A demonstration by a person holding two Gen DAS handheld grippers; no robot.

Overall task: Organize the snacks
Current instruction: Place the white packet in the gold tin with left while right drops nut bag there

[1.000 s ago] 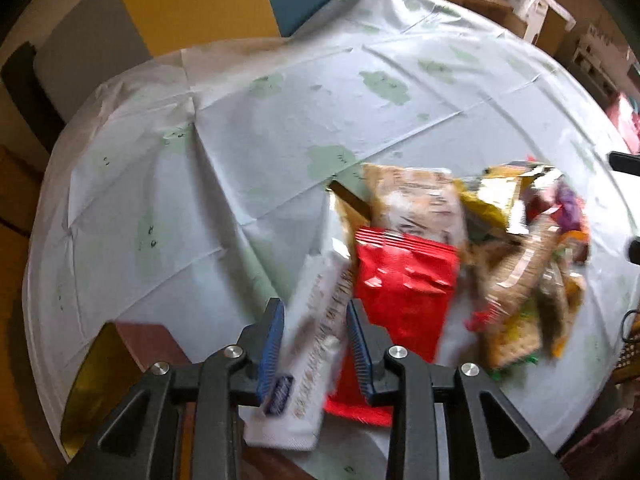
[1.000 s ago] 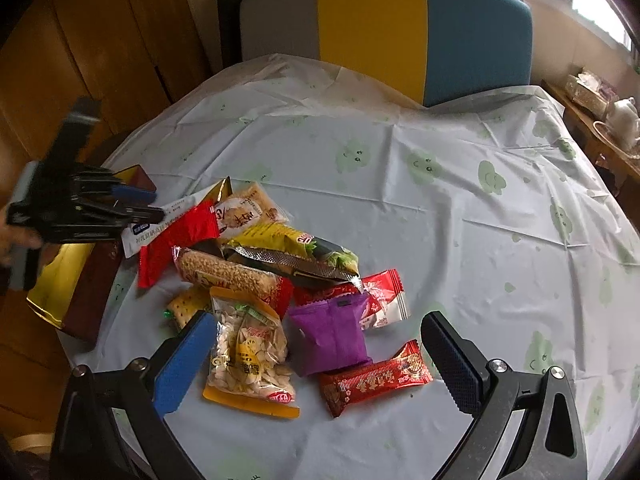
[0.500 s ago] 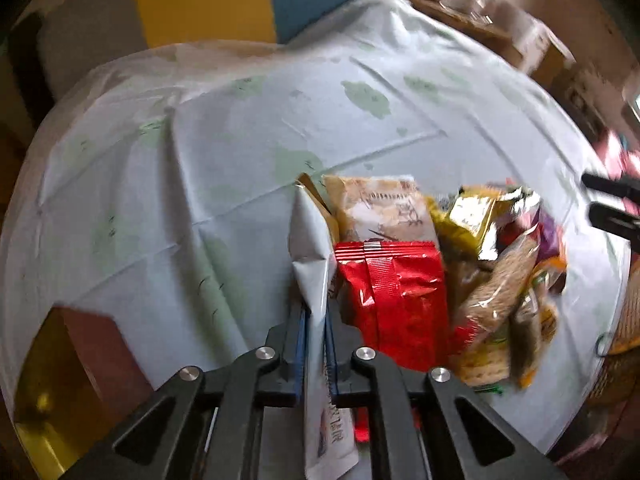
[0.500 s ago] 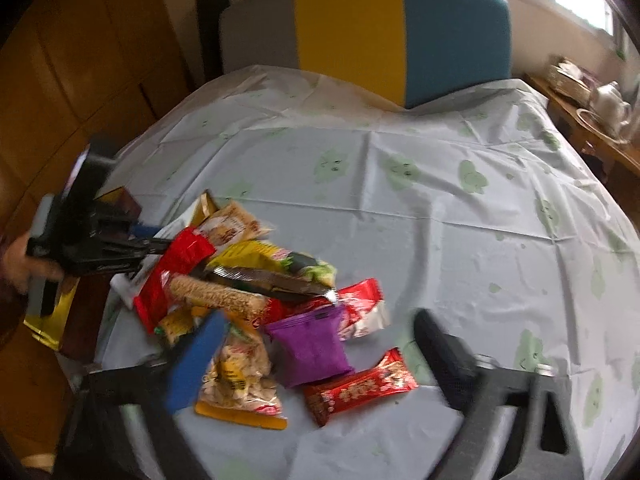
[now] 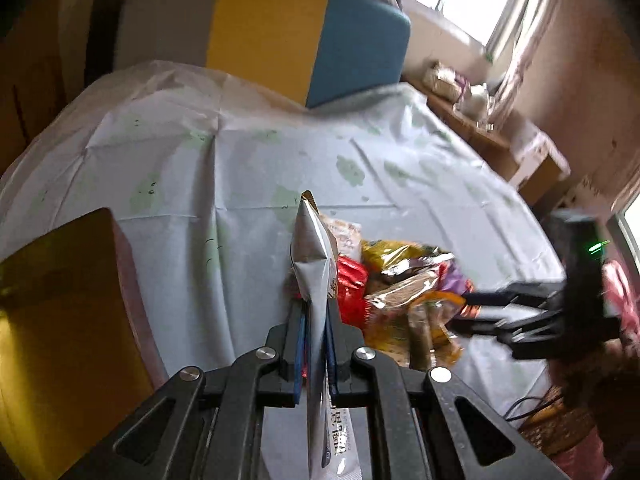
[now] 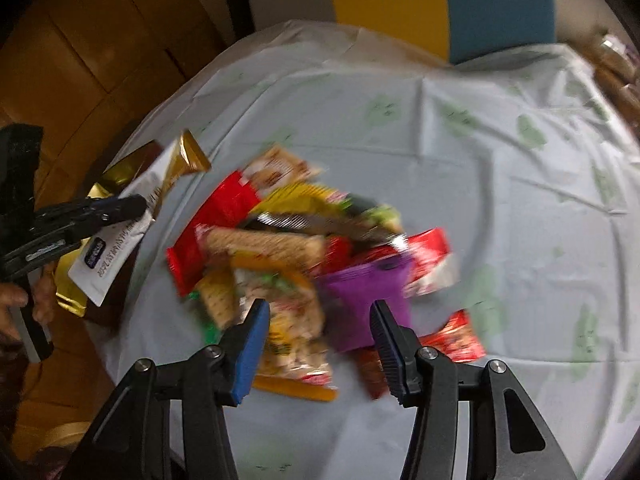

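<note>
**Inspector:** State of the left gripper (image 5: 316, 332)?

**Recorder:** It is fully closed on a long white-and-silver snack packet (image 5: 314, 264). The packet is pinched edge-on between the blue pads, one end standing up past the fingertips and the printed end hanging back below the jaws. In the right wrist view the same packet (image 6: 116, 240) is seen held clear of the tabletop (image 6: 500, 208), over its left edge, just beside a gold-lined box (image 6: 116, 172).

**Inspector:** And the right gripper (image 6: 320, 320)?

**Recorder:** The jaws are closing. They are seen about half apart above the near side of the snack pile (image 6: 304, 240). A pale nut packet with an orange edge (image 6: 288, 344) and a purple pouch (image 6: 364, 296) lie under the gap — whether either pad touches a packet cannot be told, as the picture is blurred.

**Inspector:** Location of the remaining snacks?

**Recorder:** They are heaped together on the pale blue, green-patterned cloth near the tabletop's left front. A red packet (image 6: 216, 228) is noted at the left of the heap, a long biscuit bar (image 6: 264, 244) across the middle, and a small red bar (image 6: 460, 340) lying slightly apart at the right.

**Inspector:** Surroundings?

**Recorder:** A chair back in grey, yellow and blue (image 5: 256, 40) is recorded behind the tabletop — a hand (image 6: 24, 300) is visible on the left gripper's handle.
</note>
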